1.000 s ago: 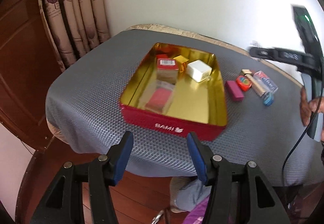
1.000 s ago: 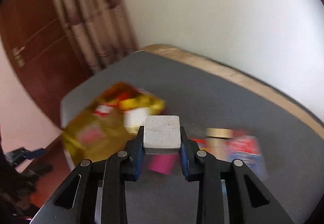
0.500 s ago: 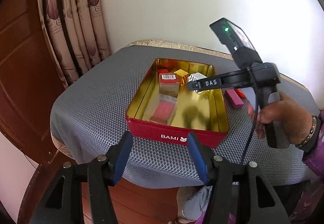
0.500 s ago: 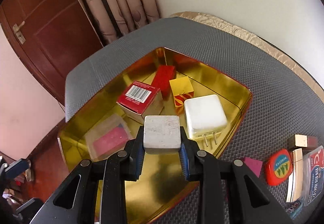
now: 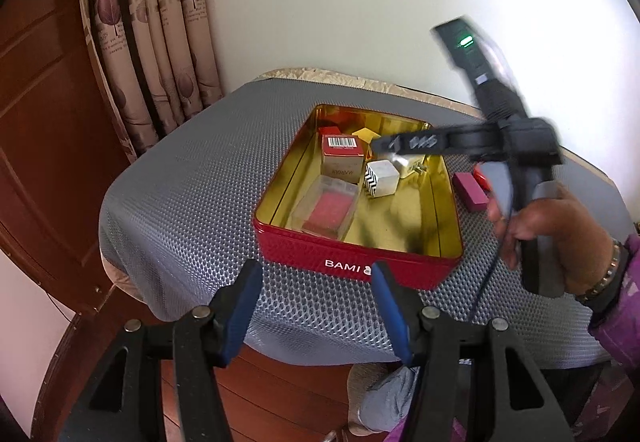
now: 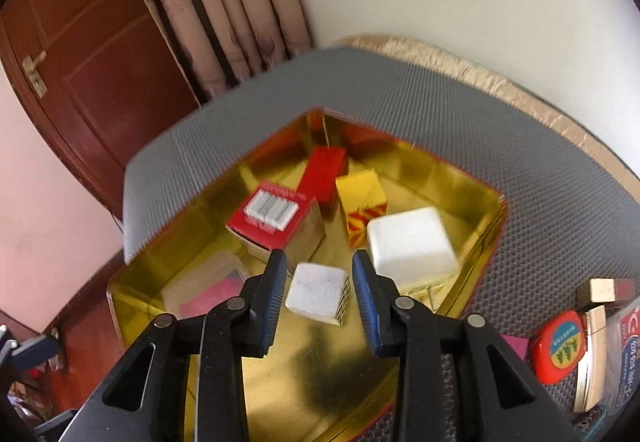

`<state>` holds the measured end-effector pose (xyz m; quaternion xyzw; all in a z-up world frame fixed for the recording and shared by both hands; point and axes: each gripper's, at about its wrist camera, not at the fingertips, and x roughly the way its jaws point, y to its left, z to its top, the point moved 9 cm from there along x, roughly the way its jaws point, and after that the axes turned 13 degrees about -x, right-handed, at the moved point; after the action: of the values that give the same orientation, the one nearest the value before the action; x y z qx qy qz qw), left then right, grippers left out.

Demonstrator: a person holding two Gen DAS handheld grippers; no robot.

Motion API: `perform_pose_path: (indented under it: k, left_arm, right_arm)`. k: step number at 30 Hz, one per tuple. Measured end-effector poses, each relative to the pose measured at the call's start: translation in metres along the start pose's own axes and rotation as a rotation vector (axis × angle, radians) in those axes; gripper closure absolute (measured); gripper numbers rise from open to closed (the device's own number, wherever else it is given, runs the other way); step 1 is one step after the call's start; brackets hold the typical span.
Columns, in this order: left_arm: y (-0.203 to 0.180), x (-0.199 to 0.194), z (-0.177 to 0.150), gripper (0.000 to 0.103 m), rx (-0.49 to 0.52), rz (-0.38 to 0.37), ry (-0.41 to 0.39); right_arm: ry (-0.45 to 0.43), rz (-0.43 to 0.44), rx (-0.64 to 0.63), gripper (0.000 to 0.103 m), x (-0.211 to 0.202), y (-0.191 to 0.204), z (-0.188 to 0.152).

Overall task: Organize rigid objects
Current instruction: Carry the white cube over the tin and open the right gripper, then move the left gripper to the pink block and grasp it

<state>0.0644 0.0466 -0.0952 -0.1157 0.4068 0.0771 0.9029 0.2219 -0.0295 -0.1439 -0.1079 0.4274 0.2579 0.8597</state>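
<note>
Jaws of the right gripper [image 6: 320,298] had just been opening and stood spread, their blue pads clear of the white cube [image 6: 318,294] between them. That cube, with a black zigzag pattern on 1 side, sat on the gold floor of the red tin [image 5: 400,270] on the desk [image 5: 188,182]. Close around it stood a red barcode box [image 6: 276,218] to the left, a yellow box [image 6: 362,198] behind and a white plug adapter [image 6: 408,242] to the right, leaving little room. A clear case with a pink insert [image 5: 326,208] lay nearer the tin's front wall. Outside the tin, on the desk's grey mat, lay a magenta block [image 5: 472,192], a red tape measure [image 6: 558,346] and a gold lighter [image 6: 592,330]. Well short of the tin, the left gripper [image 5: 316,306] hung at the desk's near edge, its jaws apart with nothing between them.
</note>
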Motion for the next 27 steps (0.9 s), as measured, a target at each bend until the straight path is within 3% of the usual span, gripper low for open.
perform_pose_path:
  k: [3,5,7,9,13,15,17,22,27]
  left_arm:
    - [-0.002,0.0,-0.001,0.045,0.013,0.005,-0.004]
    - [-0.005,-0.002,-0.002,0.045,0.028,0.005,-0.009]
    - [-0.008,-0.003,-0.004,0.045,0.048,0.002,-0.012]
    - [-0.013,-0.004,-0.005,0.045,0.06,-0.022,-0.007]
    - [-0.042,-0.017,-0.011,0.045,0.118,-0.132,0.009]
    - [-0.067,-0.026,-0.011,0.045,0.165,-0.203,0.022]
    - [-0.095,-0.036,-0.006,0.045,0.195,-0.265,0.03]
    - [-0.166,-0.017,0.019,0.041,0.186,-0.393,0.121]
    - [-0.214,0.051,0.032,0.041,0.204,-0.363,0.255]
  right_arm:
    - [-0.102,-0.065,0.04,0.06,-0.044,-0.014,-0.002]
    - [-0.148,-0.136,0.082,0.04,-0.079,-0.034,-0.021]
    - [-0.149,-0.231,0.14,0.033,-0.112,-0.065,-0.057]
    - [-0.104,-0.344,0.18,0.033,-0.138,-0.095,-0.103]
    - [0.113,-0.624,0.204,0.033,-0.182,-0.162,-0.208]
    - [0.195,-0.756,0.193,0.033,-0.206,-0.19,-0.248]
    - [0.237,-0.833,0.189,0.033,-0.221,-0.207,-0.273]
    - [0.166,-0.751,0.359,0.03,-0.236,-0.229,-0.29]
    - [0.099,-0.714,0.339,0.025,-0.241,-0.226,-0.281]
